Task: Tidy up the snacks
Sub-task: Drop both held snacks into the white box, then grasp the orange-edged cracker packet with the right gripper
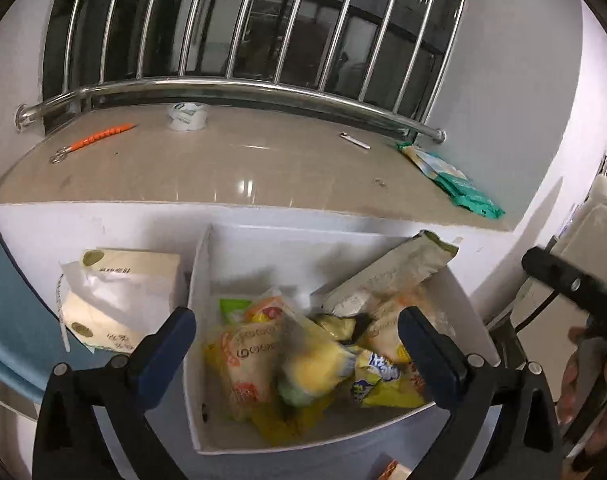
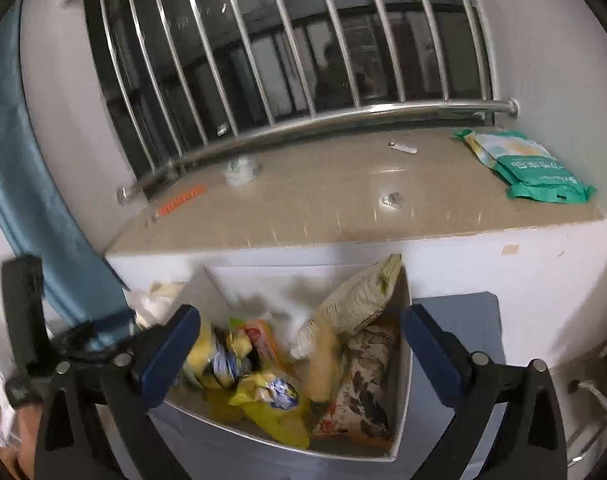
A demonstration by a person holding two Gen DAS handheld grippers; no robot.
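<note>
A white open box (image 1: 201, 272) (image 2: 403, 368) stands against the wall below a window sill. It holds several snack packets: yellow and orange ones (image 1: 255, 356) (image 2: 271, 400) and a long pale bag (image 1: 395, 276) (image 2: 359, 300) leaning on the right wall. My left gripper (image 1: 297, 340) hangs above the box with its blue fingers wide apart and nothing between them. My right gripper (image 2: 301, 340) also stands open and empty over the box. The right gripper's black frame (image 1: 571, 284) shows at the right edge of the left wrist view.
A beige sill (image 1: 231, 176) (image 2: 343, 200) carries a green-white packet (image 1: 451, 176) (image 2: 531, 168), a tape roll (image 1: 187, 116), an orange tool (image 1: 99, 138) and a small metal item (image 1: 353, 140). A cream tissue pack (image 1: 119, 292) lies left of the box. A blue curtain (image 2: 35, 184) hangs left.
</note>
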